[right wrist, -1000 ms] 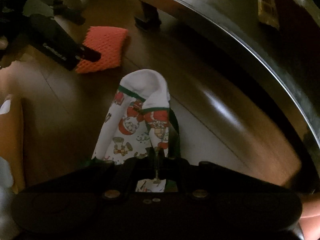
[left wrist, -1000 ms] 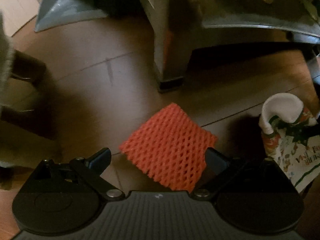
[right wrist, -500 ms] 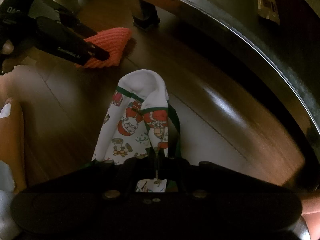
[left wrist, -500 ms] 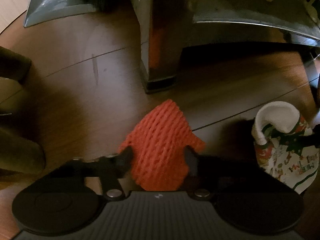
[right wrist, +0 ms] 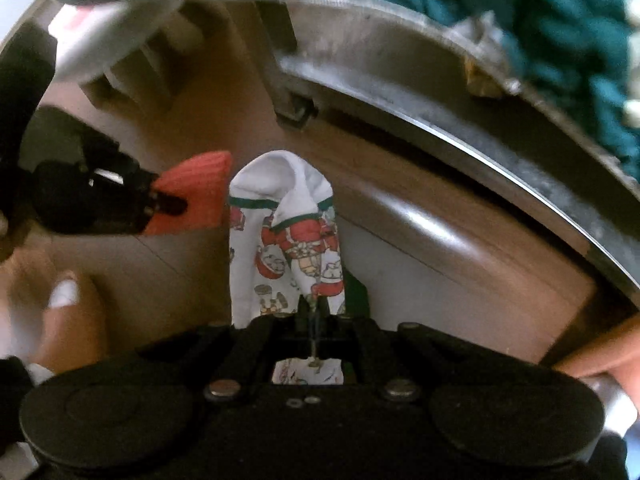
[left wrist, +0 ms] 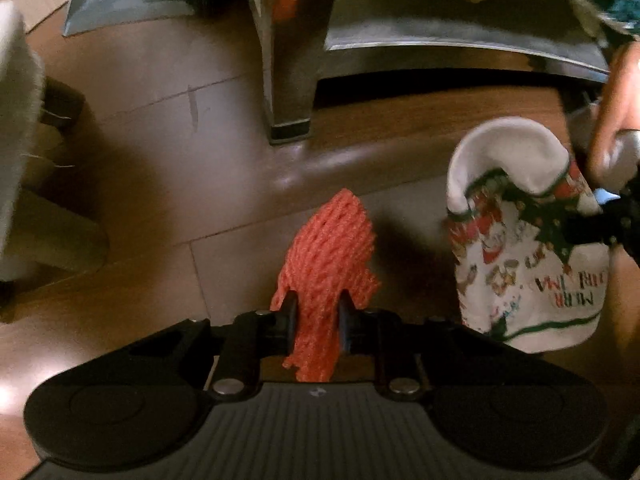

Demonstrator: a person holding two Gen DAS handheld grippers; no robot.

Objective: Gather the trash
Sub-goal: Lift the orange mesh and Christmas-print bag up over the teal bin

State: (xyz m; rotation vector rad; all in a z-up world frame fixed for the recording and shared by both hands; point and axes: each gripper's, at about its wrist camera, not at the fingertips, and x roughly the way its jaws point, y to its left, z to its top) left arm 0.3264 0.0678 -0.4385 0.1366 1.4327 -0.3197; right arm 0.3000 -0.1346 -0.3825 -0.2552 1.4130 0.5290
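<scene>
My left gripper is shut on an orange foam net, folded between the fingers and lifted off the wooden floor. The net also shows in the right wrist view, held by the left gripper just left of the bag's mouth. My right gripper is shut on the edge of a white Christmas-print bag, holding it upright with its mouth open. In the left wrist view the bag hangs to the right of the net, a small gap between them.
A metal table leg and table rim stand just beyond the net and bag. A grey dustpan lies at the far left. A furry white thing on a post is at the left edge. A teal knit cloth lies on the table.
My left gripper closed on the orange net and lifted it from the floor toward the bag. The right gripper raised the bag nearer to the table edge.
</scene>
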